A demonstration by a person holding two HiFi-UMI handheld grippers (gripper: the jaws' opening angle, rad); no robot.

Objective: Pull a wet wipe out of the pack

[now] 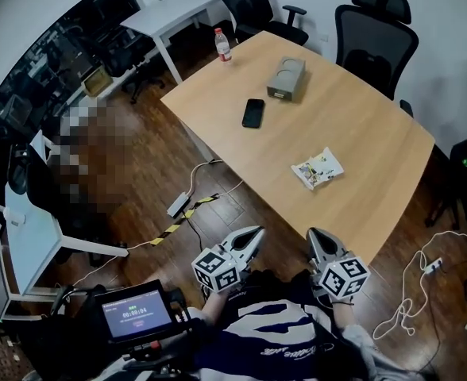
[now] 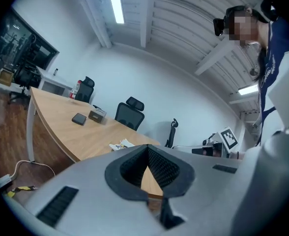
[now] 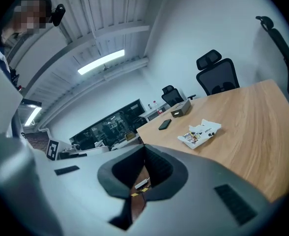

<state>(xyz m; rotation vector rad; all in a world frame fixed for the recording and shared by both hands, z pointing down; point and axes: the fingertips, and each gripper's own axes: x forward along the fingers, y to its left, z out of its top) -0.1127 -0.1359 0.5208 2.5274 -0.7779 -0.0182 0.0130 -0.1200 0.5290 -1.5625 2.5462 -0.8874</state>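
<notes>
While the wipe pack (image 1: pixel 318 168) lies untouched on the table (image 1: pixel 376 125), left gripper (image 1: pixel 256 232) and right gripper (image 1: pixel 314 234) hang closed, empty and well apart from it.

Wooden table (image 1: pixel 360 133), wipe pack (image 1: pixel 318 168) near edge, black phone (image 1: pixel 253 112), grey box (image 1: pixel 287 78), bottle (image 1: pixel 222 44)

Both tools held low and close to the body, jaws closed.

The left tool (image 1: pixel 256 232) and the right tool (image 1: pixel 314 233) sit side by side at the near edge of the scene, just in front of the person's chest. Both point toward the far side and are apart from each other. On each tool the jaws meet at their tips, and nothing is held between them. The forearms run back toward the body.
</notes>
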